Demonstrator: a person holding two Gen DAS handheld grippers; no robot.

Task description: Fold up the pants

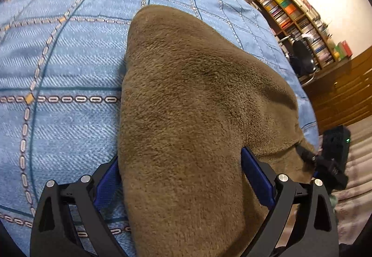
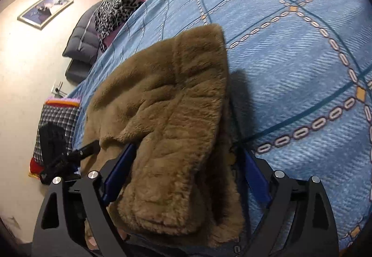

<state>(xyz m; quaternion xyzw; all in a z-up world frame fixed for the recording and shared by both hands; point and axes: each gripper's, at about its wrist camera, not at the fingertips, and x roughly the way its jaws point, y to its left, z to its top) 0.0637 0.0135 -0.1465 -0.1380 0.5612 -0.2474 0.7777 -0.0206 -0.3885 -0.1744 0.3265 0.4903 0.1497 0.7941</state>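
Note:
The brown fleece pants (image 1: 193, 103) lie on a blue patterned bedspread (image 1: 60, 66). In the left wrist view the fabric fills the gap between the blue-padded fingers of my left gripper (image 1: 179, 171), which is shut on the pants. In the right wrist view a folded, thicker part of the pants (image 2: 167, 113) with a seamed band lies between the fingers of my right gripper (image 2: 186, 164), which is shut on it. The fingertips of both grippers are hidden by fleece. The right gripper shows at the far right of the left wrist view (image 1: 325, 164).
The bedspread (image 2: 302, 59) stretches beyond the pants. Other clothes (image 2: 121, 8) are piled at the bed's far end, with a dark jacket (image 2: 81, 47) and a checked bag (image 2: 58, 126) by the wall. Bookshelves (image 1: 297, 15) and a dark chair (image 1: 302, 57) stand past the bed.

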